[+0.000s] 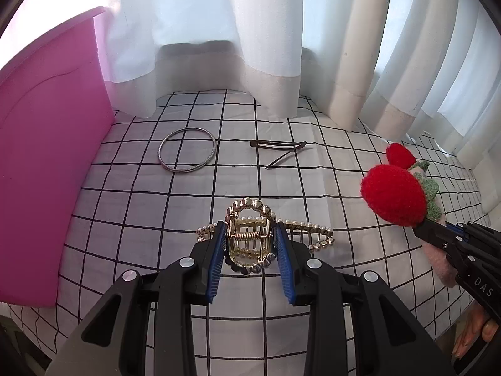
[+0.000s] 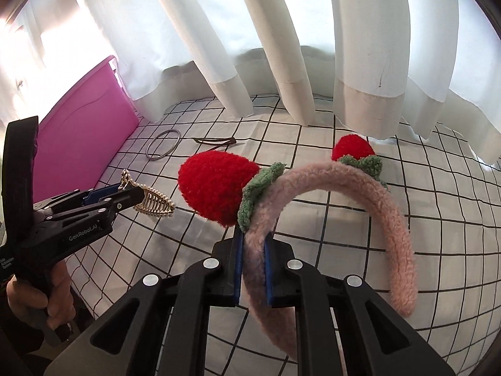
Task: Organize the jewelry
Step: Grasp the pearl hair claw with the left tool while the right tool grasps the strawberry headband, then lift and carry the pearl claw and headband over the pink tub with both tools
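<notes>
Both grippers were loaded over the checked cloth (image 1: 175, 206): the left gripper (image 1: 250, 244), jaws part-closed, pinched a gold claw clip (image 1: 250, 235) by its hinge; the right gripper (image 2: 252, 250), jaws nearly closed, clamped a pink headband (image 2: 369, 194) w/ red strawberries (image 2: 216, 188). A bangle (image 1: 187, 150) and hairpins (image 1: 278, 150) lay at 12 o'clock, the pink box (image 1: 47, 163) at 9. Best approach, likely – keep both grips firm, carry each piece level to the box. Left pointed fwd, low; right angled in from 3 o'clock.

Left hand-held gripper (image 1: 250, 244) clamped, fingers level, pointing forward. Right hand-held gripper (image 2: 252, 250) clamped too, just to its right.
</notes>
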